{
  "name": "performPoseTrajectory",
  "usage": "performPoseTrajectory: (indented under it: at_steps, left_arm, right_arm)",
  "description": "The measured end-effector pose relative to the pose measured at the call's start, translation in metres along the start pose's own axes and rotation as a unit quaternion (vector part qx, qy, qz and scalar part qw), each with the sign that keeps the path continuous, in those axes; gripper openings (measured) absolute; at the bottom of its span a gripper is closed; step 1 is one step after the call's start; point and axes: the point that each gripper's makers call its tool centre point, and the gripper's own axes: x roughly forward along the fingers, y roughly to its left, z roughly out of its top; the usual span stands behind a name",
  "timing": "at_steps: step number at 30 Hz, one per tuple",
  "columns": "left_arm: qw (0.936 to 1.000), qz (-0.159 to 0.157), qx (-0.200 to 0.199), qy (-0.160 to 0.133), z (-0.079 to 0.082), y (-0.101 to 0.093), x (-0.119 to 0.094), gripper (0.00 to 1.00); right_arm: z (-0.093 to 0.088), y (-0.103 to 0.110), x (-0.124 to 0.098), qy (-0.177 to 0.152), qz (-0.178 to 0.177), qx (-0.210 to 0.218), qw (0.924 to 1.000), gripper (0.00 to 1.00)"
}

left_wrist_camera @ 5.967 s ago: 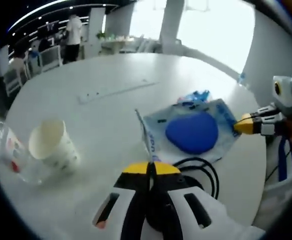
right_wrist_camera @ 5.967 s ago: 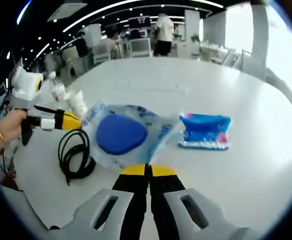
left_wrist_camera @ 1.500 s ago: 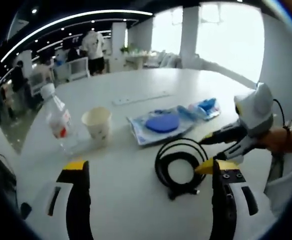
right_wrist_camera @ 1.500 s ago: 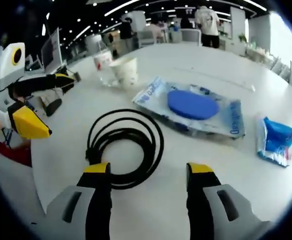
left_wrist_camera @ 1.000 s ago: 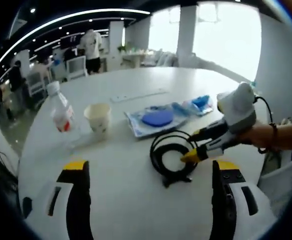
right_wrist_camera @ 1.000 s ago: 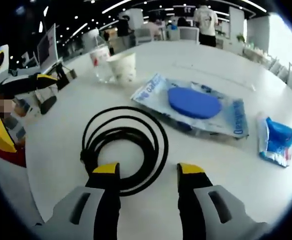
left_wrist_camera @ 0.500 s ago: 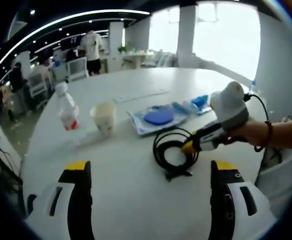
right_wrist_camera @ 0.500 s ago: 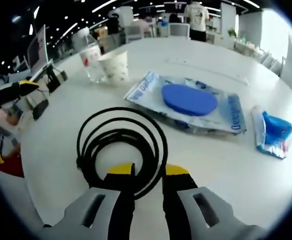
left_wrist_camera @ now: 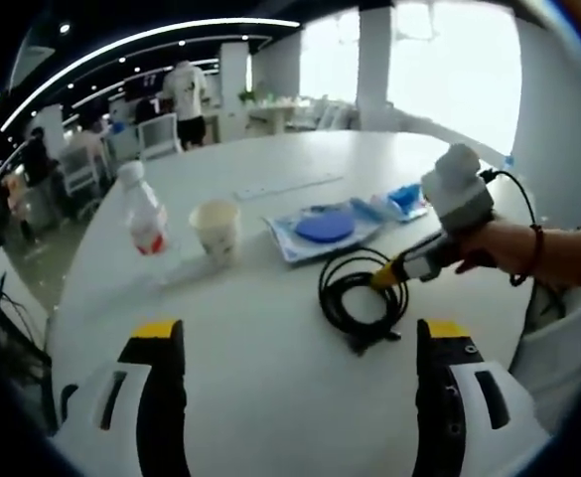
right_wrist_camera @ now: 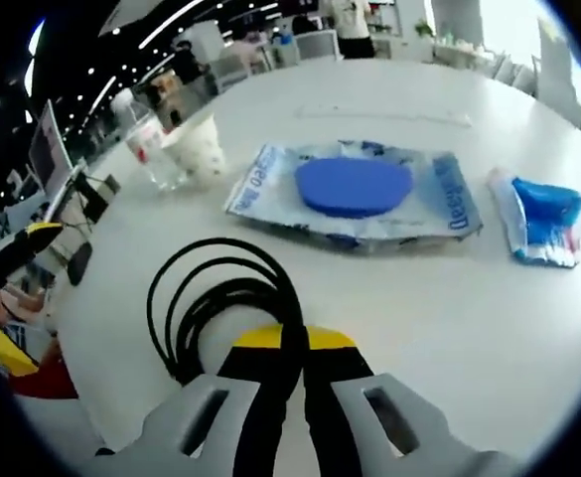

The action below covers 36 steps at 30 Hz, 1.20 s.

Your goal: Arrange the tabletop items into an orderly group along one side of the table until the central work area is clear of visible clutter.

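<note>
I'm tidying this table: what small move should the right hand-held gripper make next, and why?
Probably drag the black cable coil toward the paper cup and bottle. The right hand-held gripper looks shut on its loop, and the coil lies apart from the other items.

Black coiled cable (right_wrist_camera: 225, 298) lies nearest — beyond it a clear pouch (right_wrist_camera: 355, 194) with blue disc, blue packet (right_wrist_camera: 543, 219), paper cup (left_wrist_camera: 217, 229), bottle (left_wrist_camera: 145, 211).
</note>
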Motion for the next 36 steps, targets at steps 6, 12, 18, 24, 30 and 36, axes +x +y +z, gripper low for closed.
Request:
performPoseTrajectory:
  at_steps: [6,12,18,24,30,36]
  left_arm:
    - [1.0,-0.004,-0.005,0.004,-0.003,-0.001,0.0,0.93]
    - [1.0,-0.005,-0.003,-0.001,-0.001,-0.003,-0.002,0.93]
    - [1.0,-0.007,-0.001,0.0,-0.001,-0.005,-0.003,0.93]
    - [1.0,-0.009,0.002,0.0,-0.001,-0.006,-0.003,0.92]
    - [1.0,-0.009,0.003,0.001,-0.001,-0.005,-0.002,0.91]
    - [0.9999,-0.013,0.005,0.002,-0.001,-0.006,-0.001,0.91]
  right_arm:
    - [0.002,0.001,-0.013,-0.003,0.025,0.035,0.9991,0.04]
    - [0.009,-0.005,-0.033,-0.008,0.038,0.036,0.9986,0.03]
    - [0.02,-0.016,-0.058,-0.02,0.049,0.043,0.9977,0.01]
    - [0.021,-0.032,-0.075,-0.022,0.043,0.035,0.9982,0.01]
    - [0.027,-0.037,-0.096,-0.035,0.066,0.063,0.9952,0.01]
    - [0.032,-0.048,-0.111,-0.044,0.062,0.064,0.995,0.01]
